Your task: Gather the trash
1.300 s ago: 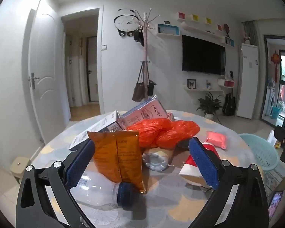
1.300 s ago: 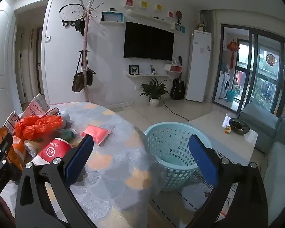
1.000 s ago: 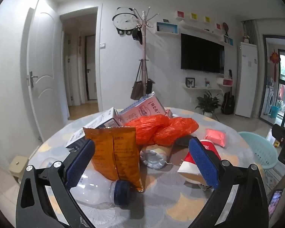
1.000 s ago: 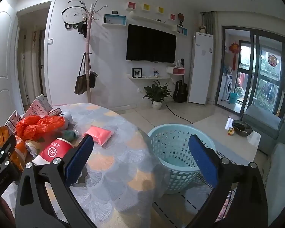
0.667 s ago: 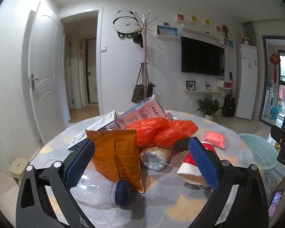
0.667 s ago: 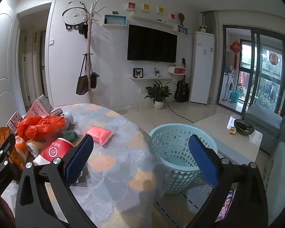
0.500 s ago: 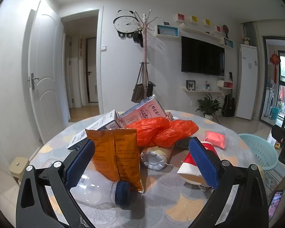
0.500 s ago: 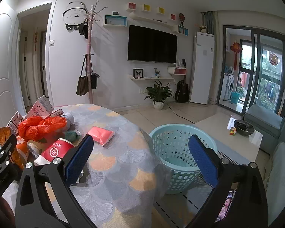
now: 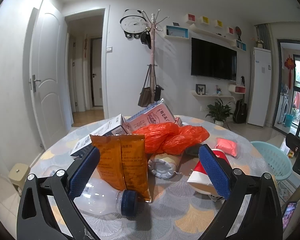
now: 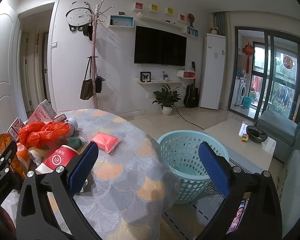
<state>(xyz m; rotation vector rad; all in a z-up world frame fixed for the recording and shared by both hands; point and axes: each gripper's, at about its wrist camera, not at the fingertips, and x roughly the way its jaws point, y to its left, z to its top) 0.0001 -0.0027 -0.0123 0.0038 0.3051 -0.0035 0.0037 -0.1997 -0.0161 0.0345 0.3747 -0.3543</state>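
the trash sits in a heap on the round bench (image 9: 190, 216), on its scale-patterned cloth. nearest your left tool (image 9: 149, 172) an orange snack packet (image 9: 122, 160) stands upright, its lower edge touching a clear plastic bottle (image 9: 102, 196) that lies on its side with a dark blue cap (image 9: 129, 202) pointing toward you. just beside the packet, to the right, a small pale container (image 9: 163, 165) lies on its side with its round end facing you, and past that a red paper cup (image 9: 208, 172) lies tipped over, partly behind your left tool's right pad. an orange plastic bag (image 9: 170, 138) is bunched on top of the heap, with a white carton (image 9: 106, 132) and a pink carton (image 9: 154, 116) leaning behind it. a flat pink packet (image 9: 226, 147) lies apart from the heap, toward the bench's far right edge.

your left tool is spread wide, its blue pads standing either side of the packet and the container and gripping nothing.

your right tool (image 10: 148, 172) is spread wide too and holds nothing; it hangs over the bench edge, with the red paper cup just left of its left pad. a light blue laundry basket (image 10: 192, 160) stands on the floor just beside the bench, seen between the right tool's pads. a phone (image 10: 238, 216) shows at the lower right, behind the right pad's arm.
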